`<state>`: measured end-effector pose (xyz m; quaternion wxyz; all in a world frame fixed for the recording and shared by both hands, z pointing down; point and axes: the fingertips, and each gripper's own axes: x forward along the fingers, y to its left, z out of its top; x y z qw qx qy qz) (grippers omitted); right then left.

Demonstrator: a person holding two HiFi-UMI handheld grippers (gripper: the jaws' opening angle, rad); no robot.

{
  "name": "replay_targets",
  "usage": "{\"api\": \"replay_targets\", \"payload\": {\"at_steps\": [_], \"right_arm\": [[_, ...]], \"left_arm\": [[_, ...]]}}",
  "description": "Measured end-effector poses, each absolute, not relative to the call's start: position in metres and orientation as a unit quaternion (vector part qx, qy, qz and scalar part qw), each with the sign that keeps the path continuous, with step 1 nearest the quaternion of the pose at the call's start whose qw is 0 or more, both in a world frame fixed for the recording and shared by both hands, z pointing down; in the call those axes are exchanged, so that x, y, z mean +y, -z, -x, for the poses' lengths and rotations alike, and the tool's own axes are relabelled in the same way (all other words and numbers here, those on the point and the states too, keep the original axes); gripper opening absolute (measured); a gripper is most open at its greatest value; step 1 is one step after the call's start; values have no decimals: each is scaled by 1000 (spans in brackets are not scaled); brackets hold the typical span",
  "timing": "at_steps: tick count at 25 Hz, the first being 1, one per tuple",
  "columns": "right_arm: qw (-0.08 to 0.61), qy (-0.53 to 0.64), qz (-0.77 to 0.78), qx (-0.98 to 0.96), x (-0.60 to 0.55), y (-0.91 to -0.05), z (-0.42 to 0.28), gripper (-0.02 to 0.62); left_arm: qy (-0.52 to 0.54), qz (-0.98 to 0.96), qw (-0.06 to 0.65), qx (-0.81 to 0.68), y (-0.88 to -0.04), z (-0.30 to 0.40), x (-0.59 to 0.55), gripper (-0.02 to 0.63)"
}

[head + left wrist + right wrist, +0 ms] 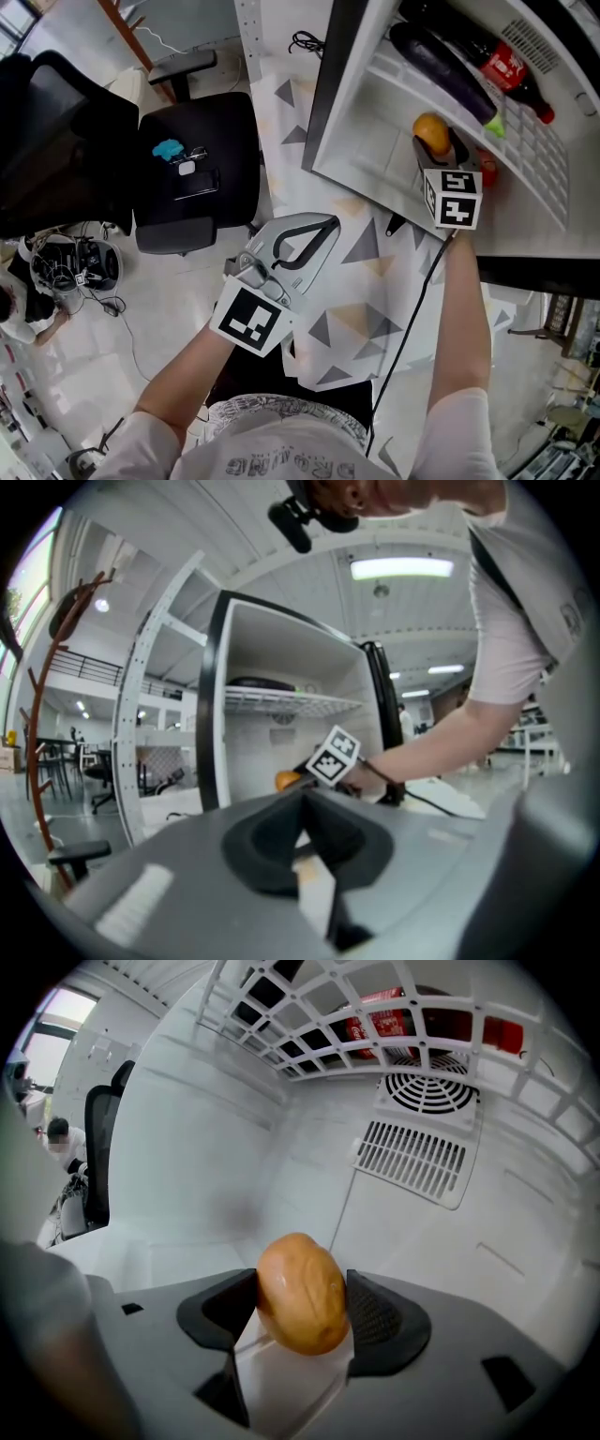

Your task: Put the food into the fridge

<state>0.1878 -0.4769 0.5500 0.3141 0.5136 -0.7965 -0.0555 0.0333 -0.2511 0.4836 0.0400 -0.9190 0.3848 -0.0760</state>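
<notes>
The white fridge (375,141) stands open at the upper right. My right gripper (437,142) is inside it under the wire shelf (548,164), shut on an orange-brown oval food item (431,131). In the right gripper view the food item (300,1293) sits squeezed between the pads (380,1321) of the right gripper (302,1309), before the fridge's white back wall. A dark eggplant (445,67) and a cola bottle (503,64) lie on the shelf. My left gripper (317,234) hangs outside the fridge, shut and holding nothing; the left gripper (302,829) points at the fridge (281,733).
A white cloth with grey triangles (366,309) lies below the fridge door opening, crossed by a black cable (412,309). A black office chair (197,173) with a blue item (169,148) stands to the left. A vent grille (417,1162) is on the back wall.
</notes>
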Motion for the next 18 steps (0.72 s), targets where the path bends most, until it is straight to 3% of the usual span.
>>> {"api": "replay_targets", "payload": {"at_steps": [18], "right_arm": [[353, 64, -522, -774, -483, -558, -187, 291]], "left_arm": [[79, 922, 47, 376, -475, -34, -257, 8]]}}
